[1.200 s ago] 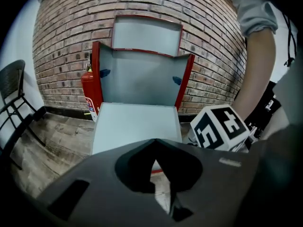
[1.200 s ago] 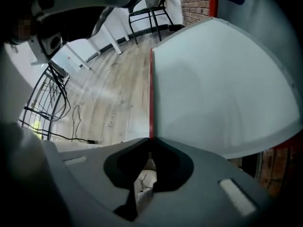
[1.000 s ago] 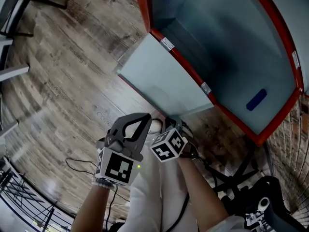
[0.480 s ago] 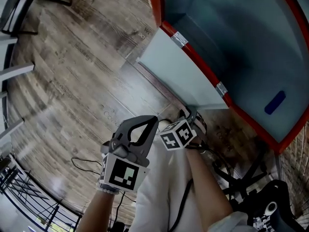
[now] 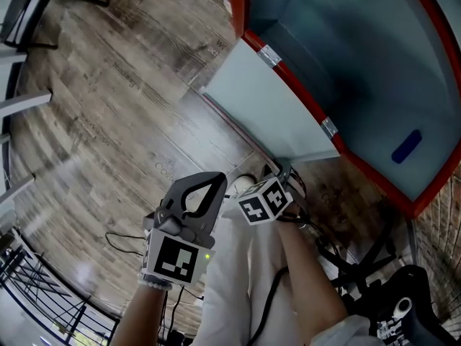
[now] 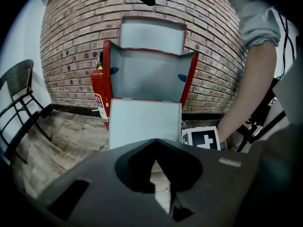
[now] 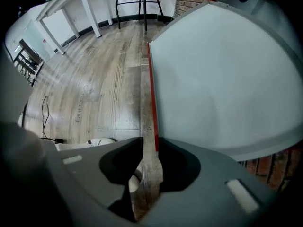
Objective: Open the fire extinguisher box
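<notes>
The red fire extinguisher box (image 5: 346, 71) stands against the brick wall with its pale inside showing. Its front door (image 5: 266, 114) hangs folded down toward the floor, and the top lid (image 6: 151, 32) is raised. My right gripper (image 5: 282, 171) points down at the door's near corner. Its jaws have just been opening, and the door's red edge (image 7: 151, 93) runs up to the gap without being pinched. My left gripper (image 5: 209, 182) hangs back over the floor, jaws together and holding nothing. A red extinguisher (image 6: 98, 93) stands left of the box.
A black chair (image 6: 19, 108) stands at the left on the wood floor. A thin cable (image 5: 122, 244) trails by my legs, and a white shoe (image 5: 238, 187) sits under the grippers. Black stand legs (image 5: 360, 265) cross at the right. White table legs (image 7: 90, 8) are farther off.
The right gripper has sunk a little beside the door's corner. The left gripper has kept its place, and the door lies folded down as before.
</notes>
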`<control>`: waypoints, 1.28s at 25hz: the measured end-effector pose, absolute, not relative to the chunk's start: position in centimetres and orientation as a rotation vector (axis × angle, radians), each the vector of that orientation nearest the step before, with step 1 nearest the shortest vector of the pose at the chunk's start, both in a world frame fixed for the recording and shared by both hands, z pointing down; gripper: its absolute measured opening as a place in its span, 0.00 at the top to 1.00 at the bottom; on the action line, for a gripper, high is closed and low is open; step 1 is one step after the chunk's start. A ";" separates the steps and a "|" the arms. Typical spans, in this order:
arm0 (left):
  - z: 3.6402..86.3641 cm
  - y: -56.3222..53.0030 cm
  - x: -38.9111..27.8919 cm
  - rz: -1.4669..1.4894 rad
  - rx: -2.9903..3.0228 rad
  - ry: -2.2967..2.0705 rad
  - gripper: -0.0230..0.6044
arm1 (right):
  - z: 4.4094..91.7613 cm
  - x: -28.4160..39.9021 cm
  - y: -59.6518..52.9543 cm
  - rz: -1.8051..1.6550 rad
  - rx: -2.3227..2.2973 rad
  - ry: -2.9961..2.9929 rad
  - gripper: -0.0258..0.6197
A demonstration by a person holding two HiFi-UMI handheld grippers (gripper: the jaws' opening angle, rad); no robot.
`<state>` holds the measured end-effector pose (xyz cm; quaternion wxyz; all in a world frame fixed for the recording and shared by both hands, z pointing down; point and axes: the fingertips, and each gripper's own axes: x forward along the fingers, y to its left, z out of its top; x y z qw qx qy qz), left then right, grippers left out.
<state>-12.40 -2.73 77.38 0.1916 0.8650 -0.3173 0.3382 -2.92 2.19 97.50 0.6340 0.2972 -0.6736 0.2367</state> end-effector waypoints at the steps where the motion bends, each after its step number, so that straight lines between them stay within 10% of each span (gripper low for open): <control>1: 77.4 -2.7 -12.4 0.949 2.430 -0.891 0.97 | 97.7 -3.0 2.2 0.553 0.673 -1.540 0.77; 32: 68.2 -2.2 -7.3 0.914 2.491 -0.835 0.97 | 79.0 0.9 -1.6 0.600 0.935 -1.841 0.94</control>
